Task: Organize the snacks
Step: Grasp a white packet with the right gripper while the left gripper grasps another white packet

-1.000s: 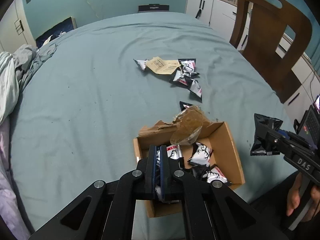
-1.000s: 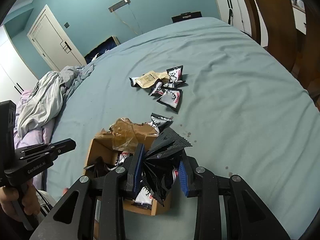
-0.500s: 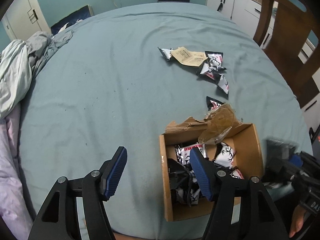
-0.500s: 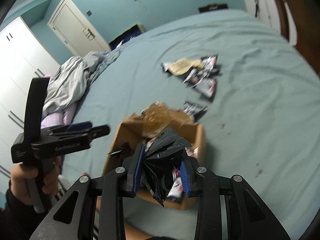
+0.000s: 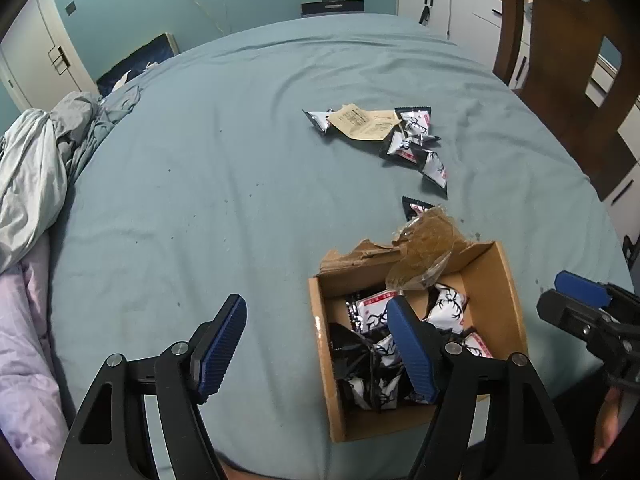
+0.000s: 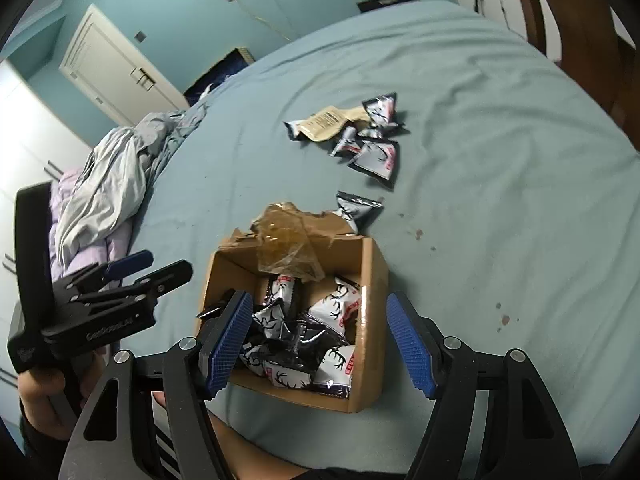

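The right gripper hangs over the near end of the cardboard box, its blue-padded fingers spread wide with nothing between them. The left gripper is likewise spread and empty, its right finger over the box's left half and its left finger over the bedsheet. In the right wrist view the left gripper sits just left of the box, held in the person's hand.

The open box rests near the bed's front edge. Inside it lies a loose heap of black-and-white snack packets with antler prints and red labels, some flat, some crumpled, filling most of the floor. A torn flap with crinkled brown tape stands at the far wall and droops into the box.

Just behind the box one single packet lies on the sheet. Farther off, a cluster of packets lies together with a tan paper sachet partly overlapping them.

A rumpled grey blanket sits at the left edge and a wooden chair stands at the right.
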Motion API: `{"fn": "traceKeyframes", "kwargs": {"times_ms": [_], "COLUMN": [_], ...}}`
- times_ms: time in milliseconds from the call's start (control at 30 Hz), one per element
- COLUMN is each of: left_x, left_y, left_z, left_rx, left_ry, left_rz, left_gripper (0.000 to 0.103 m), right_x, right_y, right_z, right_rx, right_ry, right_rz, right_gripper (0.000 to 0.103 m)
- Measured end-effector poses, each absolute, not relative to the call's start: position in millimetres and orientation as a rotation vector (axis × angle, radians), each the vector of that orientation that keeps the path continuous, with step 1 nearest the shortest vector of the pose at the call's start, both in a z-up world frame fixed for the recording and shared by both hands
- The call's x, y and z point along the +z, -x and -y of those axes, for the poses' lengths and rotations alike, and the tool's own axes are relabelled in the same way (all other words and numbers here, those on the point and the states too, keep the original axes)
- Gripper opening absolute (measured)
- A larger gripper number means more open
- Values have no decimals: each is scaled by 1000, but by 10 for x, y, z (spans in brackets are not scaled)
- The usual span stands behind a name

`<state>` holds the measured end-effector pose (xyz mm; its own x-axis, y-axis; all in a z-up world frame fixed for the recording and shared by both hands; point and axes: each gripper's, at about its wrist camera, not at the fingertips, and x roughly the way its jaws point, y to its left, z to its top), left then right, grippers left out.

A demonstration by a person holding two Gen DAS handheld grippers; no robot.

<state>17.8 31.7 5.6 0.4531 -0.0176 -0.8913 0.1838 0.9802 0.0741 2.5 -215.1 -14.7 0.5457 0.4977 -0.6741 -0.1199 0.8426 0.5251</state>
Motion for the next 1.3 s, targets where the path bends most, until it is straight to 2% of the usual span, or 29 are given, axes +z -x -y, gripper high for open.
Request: {"fn": "traceKeyframes", "kwargs": {"times_ms": [633, 1033, 1300], "left_x": [-7, -243, -372], "left_y": [-559, -1154, -1192], "left_z": [-173, 7, 107], "left_rx": [-118, -99, -161], "left_ry": [-157, -109, -144], "left_rz": [-1113, -1169, -1208], "left_gripper": [80, 81, 81], "right_x": [-192, -354, -456], "right_y": [-547, -1206, -1700], "right_z": [2341, 2387, 2274], "right_rx": [281, 248, 269], "right_ry": [-511, -544, -533], "right_rz": [-998, -1036, -1069], "right_gripper": [69, 69, 69]}}
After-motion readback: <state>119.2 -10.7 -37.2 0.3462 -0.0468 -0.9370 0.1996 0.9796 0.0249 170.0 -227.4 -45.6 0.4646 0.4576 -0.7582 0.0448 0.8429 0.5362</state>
